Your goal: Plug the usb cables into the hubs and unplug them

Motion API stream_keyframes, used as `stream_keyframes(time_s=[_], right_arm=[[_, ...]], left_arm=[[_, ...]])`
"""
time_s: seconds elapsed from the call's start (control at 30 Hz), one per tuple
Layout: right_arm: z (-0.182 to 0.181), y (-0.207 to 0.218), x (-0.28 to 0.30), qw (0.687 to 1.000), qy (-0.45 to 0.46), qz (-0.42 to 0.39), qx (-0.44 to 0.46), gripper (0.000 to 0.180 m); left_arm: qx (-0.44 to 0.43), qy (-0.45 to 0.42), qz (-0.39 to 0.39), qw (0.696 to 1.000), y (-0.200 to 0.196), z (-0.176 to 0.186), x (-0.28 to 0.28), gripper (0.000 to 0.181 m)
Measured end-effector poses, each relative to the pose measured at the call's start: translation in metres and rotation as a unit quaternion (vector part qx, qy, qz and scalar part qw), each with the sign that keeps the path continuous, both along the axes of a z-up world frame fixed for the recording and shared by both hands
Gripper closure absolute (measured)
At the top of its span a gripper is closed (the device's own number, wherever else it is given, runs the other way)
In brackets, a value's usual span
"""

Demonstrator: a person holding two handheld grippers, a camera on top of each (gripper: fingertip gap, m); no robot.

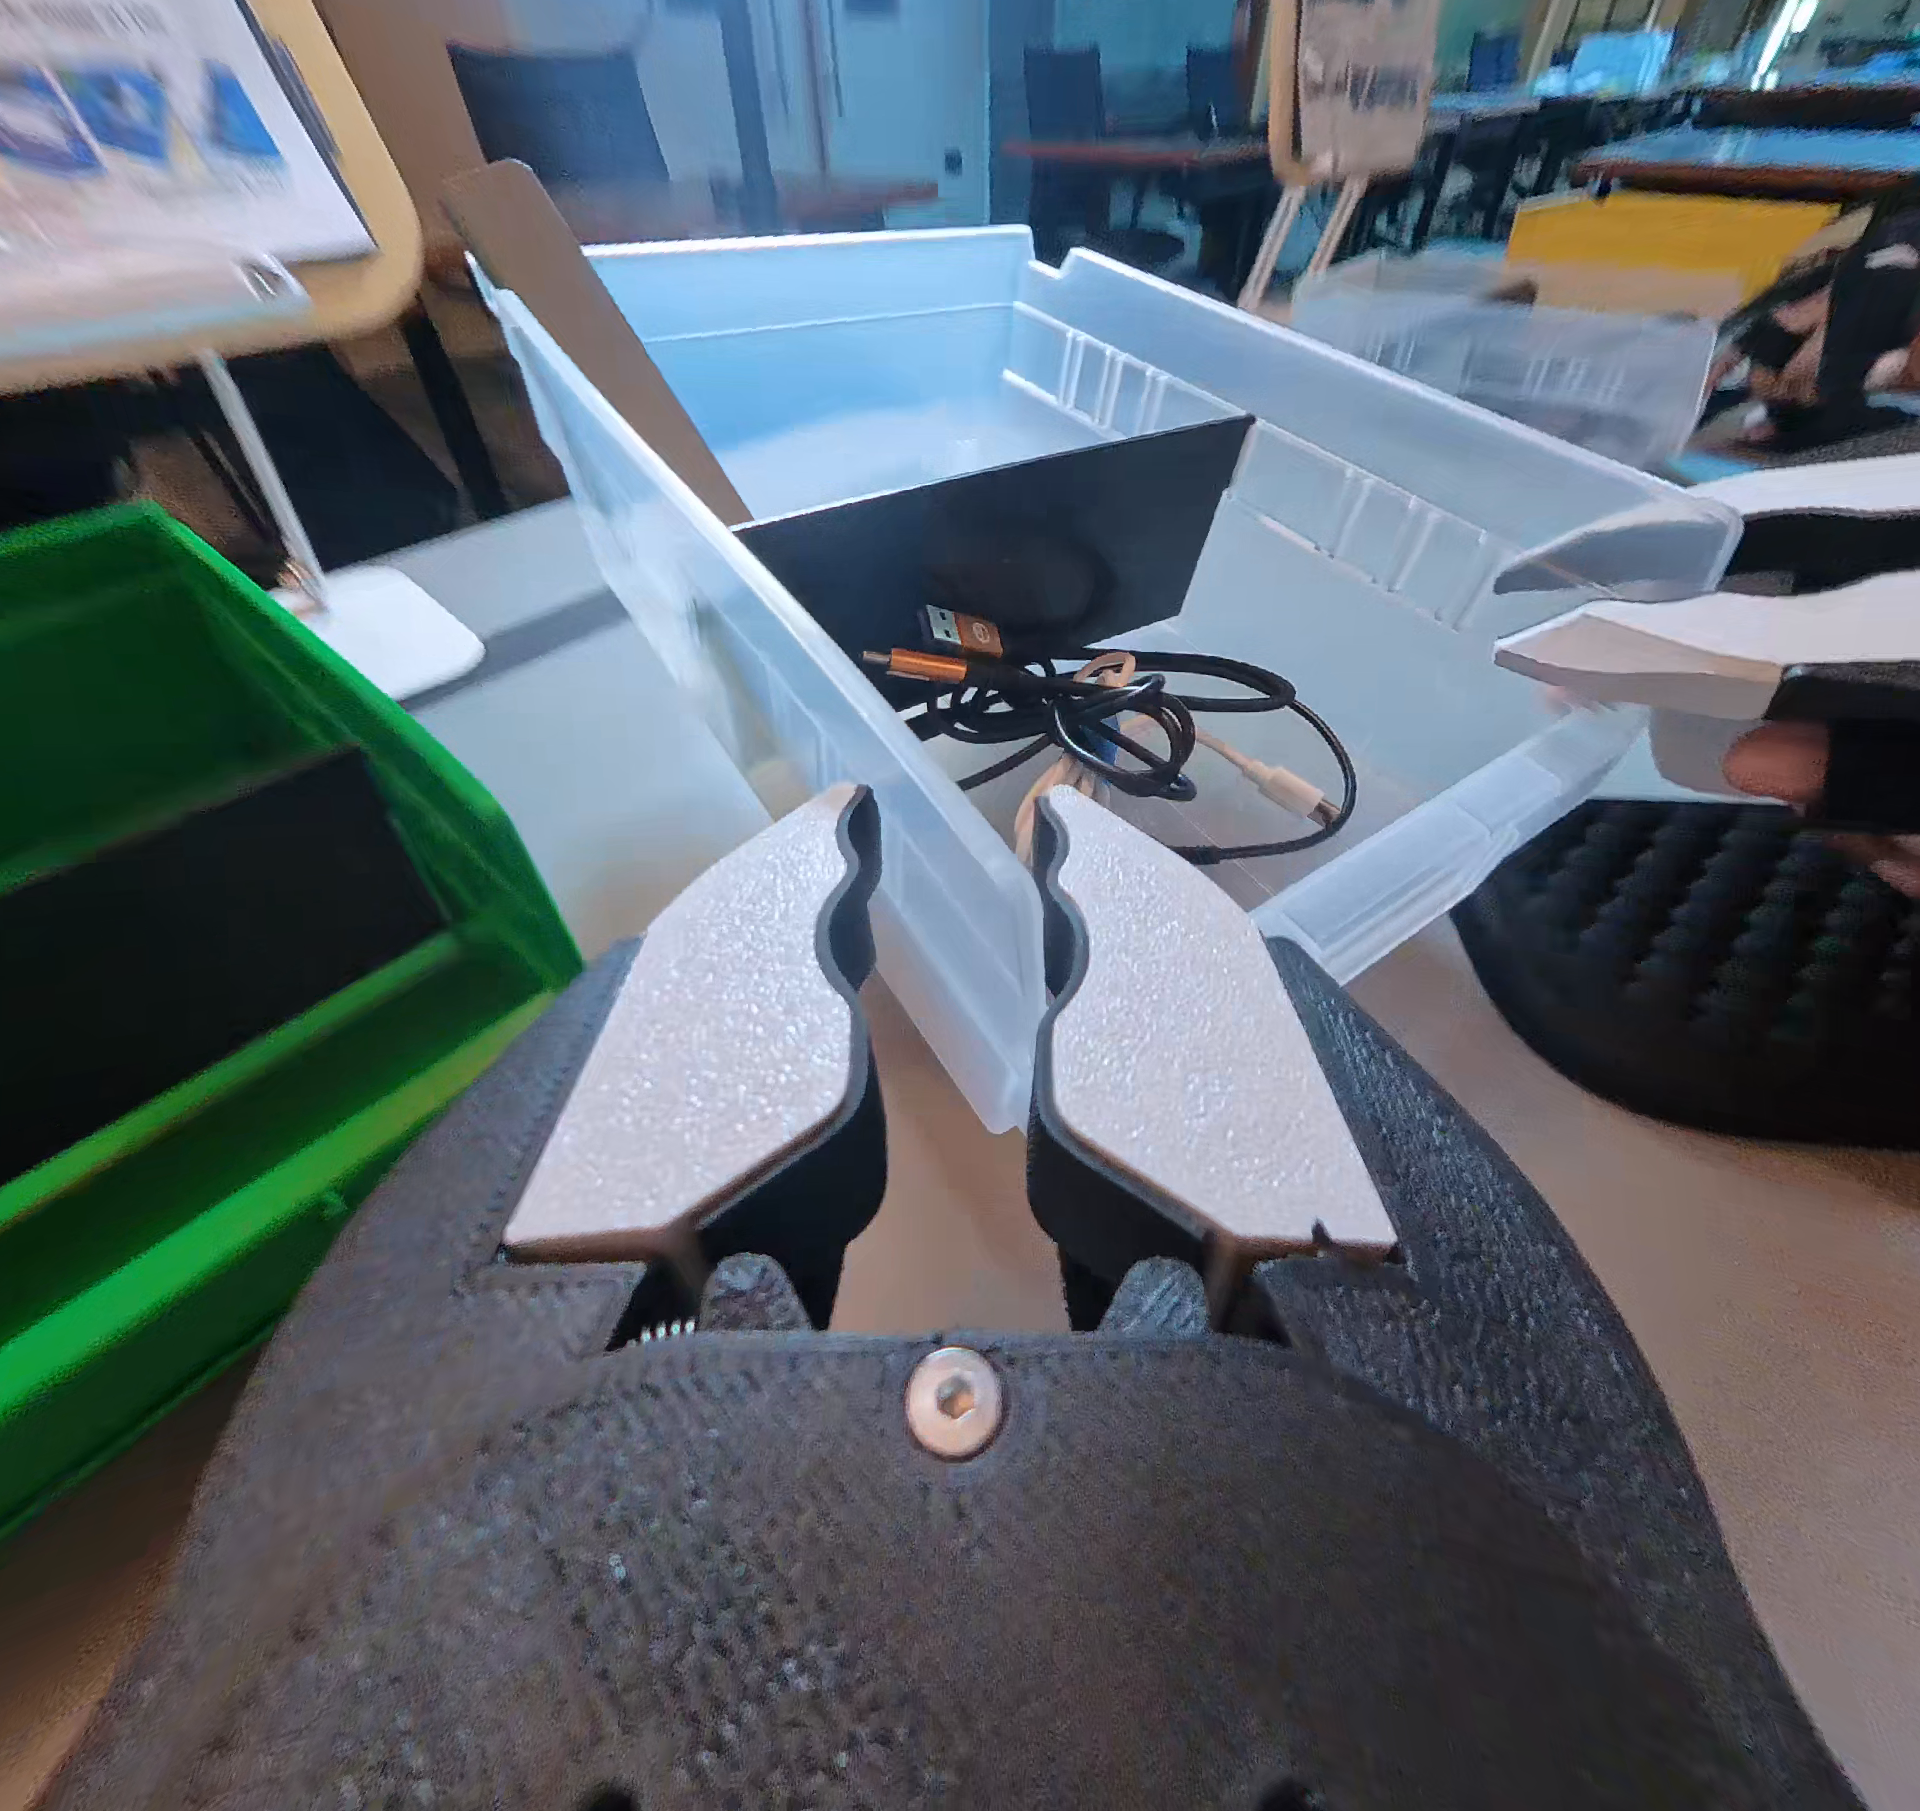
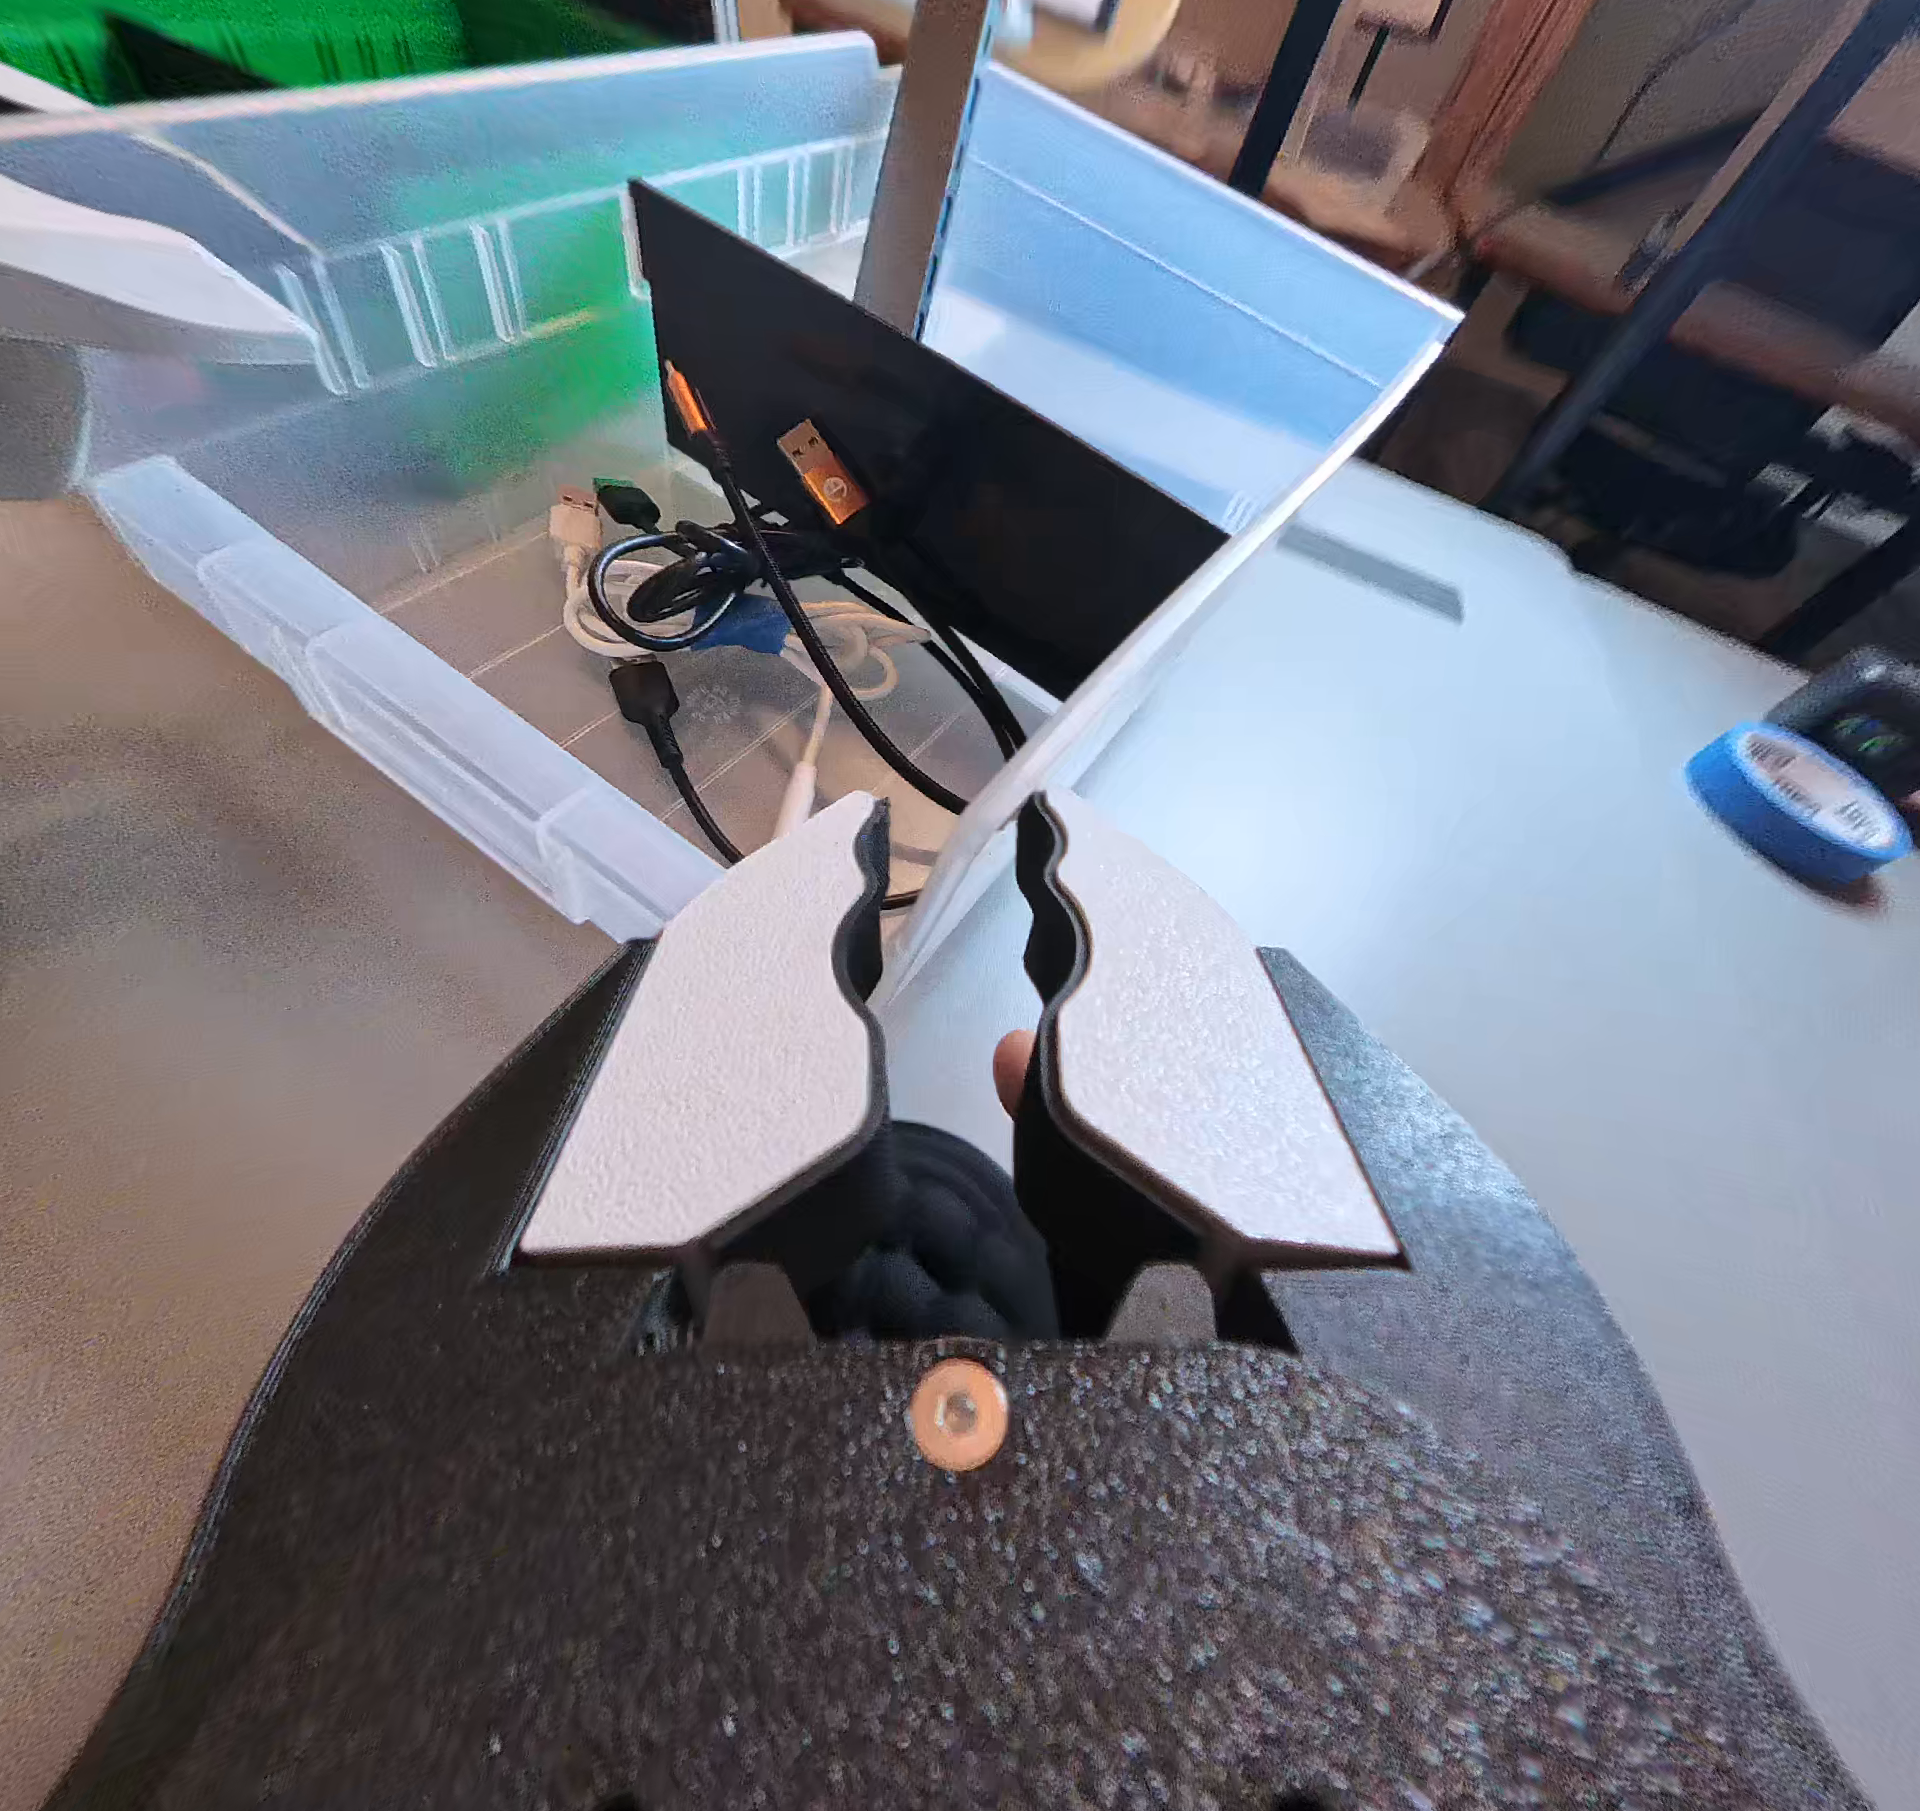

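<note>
A clear plastic bin (image 1: 1382,514) stands on the table with a black divider (image 1: 1039,535) across it. In front of the divider lies a tangle of USB cables (image 1: 1122,722): a black braided one with orange plugs (image 1: 961,631), plus white and black ones. My left gripper (image 1: 956,826) is shut on the bin's left wall near the front corner. My right gripper (image 2: 956,826) is closed around the bin's right wall (image 2: 1195,598) at its front corner, and it also shows in the left wrist view (image 1: 1507,618). The orange plugs (image 2: 821,483) lean on the divider (image 2: 935,473).
A green bin (image 1: 208,878) stands left of the clear bin. A black bumpy mat (image 1: 1704,972) lies at the right front. A grey flat panel (image 2: 930,151) stands upright behind the divider. A blue tape roll (image 2: 1797,816) lies to the right. A sign stand (image 1: 156,99) is at the back left. The tips of one gripper are about 20 centimeters away from the tips of the other.
</note>
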State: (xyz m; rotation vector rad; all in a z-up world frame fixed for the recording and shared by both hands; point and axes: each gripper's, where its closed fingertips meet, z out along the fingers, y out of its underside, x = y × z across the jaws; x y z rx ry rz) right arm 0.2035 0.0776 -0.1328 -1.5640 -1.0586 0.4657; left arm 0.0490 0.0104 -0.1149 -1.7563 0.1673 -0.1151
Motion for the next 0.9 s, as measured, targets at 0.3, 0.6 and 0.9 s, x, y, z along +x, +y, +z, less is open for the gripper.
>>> stream_keyframes(time_s=[0.3,0.6,0.9], right_arm=[[0.102,-0.085,-0.086,0.984,0.083,0.141,0.072,0.154],[0.104,-0.224,-0.308,0.931,0.093,0.351,0.032,0.153],[0.012,-0.259,-0.393,0.922,0.011,0.384,-0.051,0.154]], left_arm=[[0.097,0.049,0.109,0.988,-0.119,0.114,-0.078,0.152],[0.122,0.040,0.316,0.940,-0.300,0.140,-0.244,0.151],[0.050,-0.045,0.354,0.933,-0.329,0.044,-0.324,0.152]])
